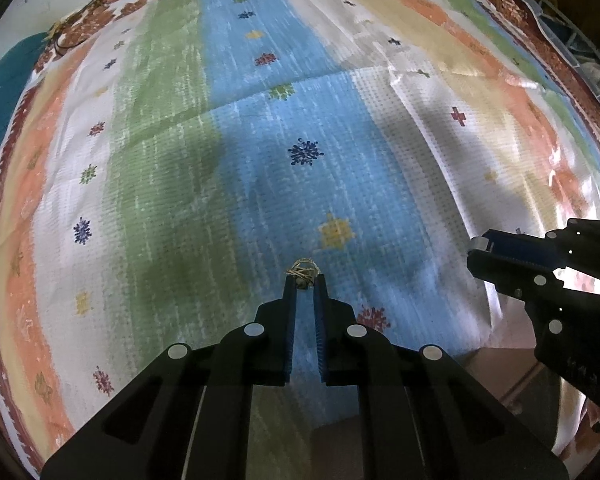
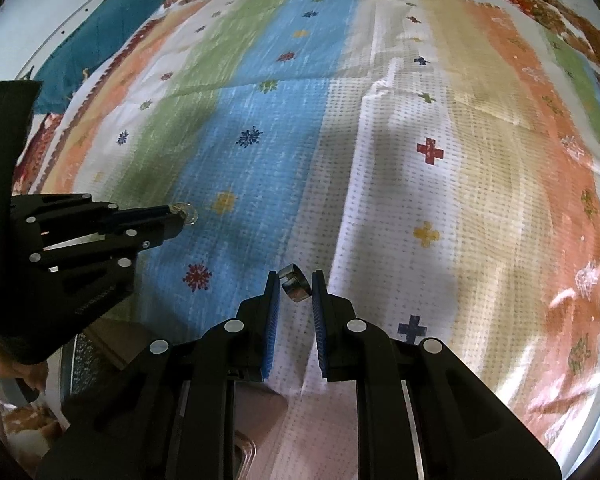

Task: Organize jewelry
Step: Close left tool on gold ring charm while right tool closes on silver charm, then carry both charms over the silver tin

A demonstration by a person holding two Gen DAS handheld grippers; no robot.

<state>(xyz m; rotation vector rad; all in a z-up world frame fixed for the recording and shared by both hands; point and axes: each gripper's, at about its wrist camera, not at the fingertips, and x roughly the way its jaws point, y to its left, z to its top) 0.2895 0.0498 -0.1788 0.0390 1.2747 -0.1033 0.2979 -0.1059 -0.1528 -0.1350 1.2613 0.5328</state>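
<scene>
Left gripper (image 1: pixel 305 280): jaws narrow, pinching a small gold ring (image 1: pixel 303 271) at the fingertips. The ring is of twisted wire, held above the blue stripe of the cloth (image 1: pixel 260 140), near a yellow star motif (image 1: pixel 336 232). In the right wrist view the same gripper (image 2: pixel 182 216) enters from the left, with the ring (image 2: pixel 186 213) showing as a pale loop at its tip, over the blue stripe beside another yellow motif (image 2: pixel 224 202).

Right gripper (image 2: pixel 295 284): jaws narrow, closed on a silver ring (image 2: pixel 296 286). This is a broad, plain band, tilted, gripped between the blue pads (image 2: pixel 274 304) at their far end. It sits over the boundary between the blue and white stripes, toward the near edge of the cloth. In the left wrist view the right gripper (image 1: pixel 476 250) comes in from the right with a pale object at its tip; the band's shape cannot be made out there.

Surface: a striped cloth in green, blue, white, tan and orange with scattered star and cross motifs, creased across its middle. A red cross (image 2: pixel 430 151) lies on the white stripe, well apart from both grippers. The cloth's near edge hangs over a bed or table; which cannot be determined. A teal cloth (image 2: pixel 112 28) lies past the far left corner.

The two grippers are apart, neither touching the other.
</scene>
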